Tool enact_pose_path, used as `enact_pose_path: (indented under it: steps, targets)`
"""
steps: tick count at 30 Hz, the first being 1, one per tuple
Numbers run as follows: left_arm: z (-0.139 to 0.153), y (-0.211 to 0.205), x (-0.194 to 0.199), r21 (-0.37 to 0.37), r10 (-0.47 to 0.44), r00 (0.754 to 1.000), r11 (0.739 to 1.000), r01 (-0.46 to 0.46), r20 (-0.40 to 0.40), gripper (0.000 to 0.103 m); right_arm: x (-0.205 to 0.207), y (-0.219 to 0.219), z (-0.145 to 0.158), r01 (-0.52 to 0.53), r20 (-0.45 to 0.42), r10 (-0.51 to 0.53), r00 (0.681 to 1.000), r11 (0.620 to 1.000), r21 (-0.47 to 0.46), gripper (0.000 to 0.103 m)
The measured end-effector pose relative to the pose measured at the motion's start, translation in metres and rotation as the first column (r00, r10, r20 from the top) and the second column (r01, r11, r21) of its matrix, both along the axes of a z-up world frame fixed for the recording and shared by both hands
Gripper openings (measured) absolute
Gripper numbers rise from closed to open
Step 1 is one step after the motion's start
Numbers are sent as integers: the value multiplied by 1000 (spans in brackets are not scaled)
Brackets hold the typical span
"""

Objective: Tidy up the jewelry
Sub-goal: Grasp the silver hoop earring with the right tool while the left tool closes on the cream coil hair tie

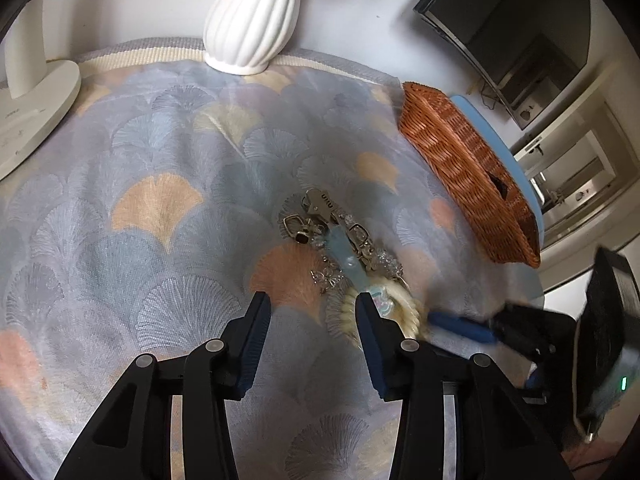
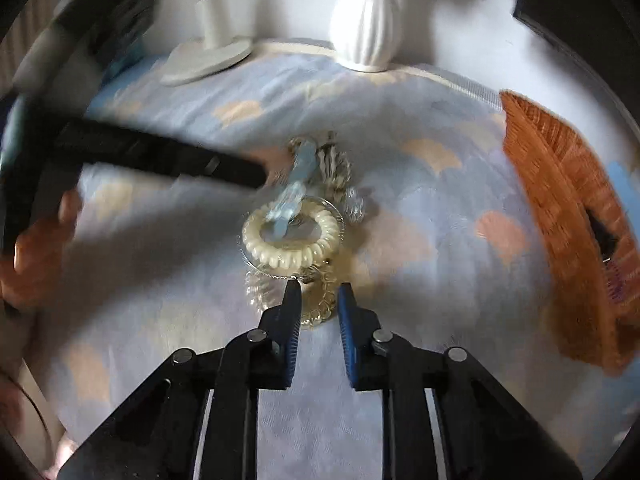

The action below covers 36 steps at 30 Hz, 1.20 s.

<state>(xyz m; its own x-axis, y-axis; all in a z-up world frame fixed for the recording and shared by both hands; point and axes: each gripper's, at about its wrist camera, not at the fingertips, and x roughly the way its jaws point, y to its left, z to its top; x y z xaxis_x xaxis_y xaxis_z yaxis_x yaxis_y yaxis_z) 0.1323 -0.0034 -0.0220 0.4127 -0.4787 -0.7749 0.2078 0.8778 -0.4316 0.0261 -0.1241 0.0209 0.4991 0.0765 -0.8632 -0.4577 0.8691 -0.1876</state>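
Observation:
A heap of jewelry and hair pieces lies on the patterned cloth: silver clips (image 1: pixel 316 208), a pale blue clip (image 1: pixel 346 258), and a cream spiral hair tie (image 2: pixel 290 238). A clear spiral tie (image 2: pixel 316 300) lies just beyond the right fingertips. My left gripper (image 1: pixel 312 306) is open, just short of the heap, its right finger beside the cream tie (image 1: pixel 402 304). My right gripper (image 2: pixel 318 294) is open, its fingers on either side of the clear tie's near edge. The left gripper also shows blurred in the right wrist view (image 2: pixel 160 156).
A brown wicker basket (image 1: pixel 464 168) stands at the right edge of the cloth; it also shows in the right wrist view (image 2: pixel 560 200). A white ribbed vase (image 1: pixel 256 20) and a white lamp base (image 1: pixel 28 108) stand at the back.

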Motion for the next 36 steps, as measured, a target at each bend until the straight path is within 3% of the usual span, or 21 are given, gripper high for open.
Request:
enact_pose_path:
  steps: [2,5,8,11,14,18,20,23,25,26,27,30,32,36]
  targets:
    - [0,-1,-1,6,-6,1000,1000,6,4,45,-12,-5,-2,2,-3,-2,1000,998,-64,13]
    - [0,-6,-3,11,-32,999,999,32,10,45,-22,-23,7,20,-31,-20,999,1000,10,11]
    - [0,-13,-5,22,-60,998,998,60,10,45,-28,-37,19,81,31,-80,996,996,-24,11]
    - [0,-23,-10,31,-104,995,994,103,8,45,-27,-51,21,104,16,-104,994,994,15,11]
    - [2,-37,-15,107,-120,992,987,116,27,45,-29,-58,17,115,-1,-115,993,993,37,11]
    - [3,-55,-20,227,-125,991,968,111,48,45,-35,-75,24,123,-42,-118,992,982,145,11]
    - [4,-64,-22,265,-135,989,957,115,59,38,-40,-81,31,129,-23,-127,992,978,164,11]
    - [3,-79,-26,334,-151,985,936,115,85,24,-42,-83,31,198,63,-200,978,980,30,11]
    - [3,-88,-27,363,-150,984,926,107,94,16,-43,-88,29,202,43,-204,978,978,43,11]
    - [4,-88,-26,361,-145,985,927,103,92,10,-43,-91,29,194,12,-197,980,976,101,11]
    - [5,-86,-25,340,-135,987,935,99,85,10,-43,-93,32,186,-7,-188,982,969,161,11]
    - [14,-67,-23,183,-100,993,979,86,70,10,-38,-89,39,135,-9,-137,991,963,235,19]
    - [16,-60,-27,120,-83,995,990,75,61,10,-32,-78,39,103,-6,-105,994,963,249,28]
    - [20,-49,-35,93,-54,996,995,47,69,10,-12,-55,23,58,-44,-49,998,974,218,29]
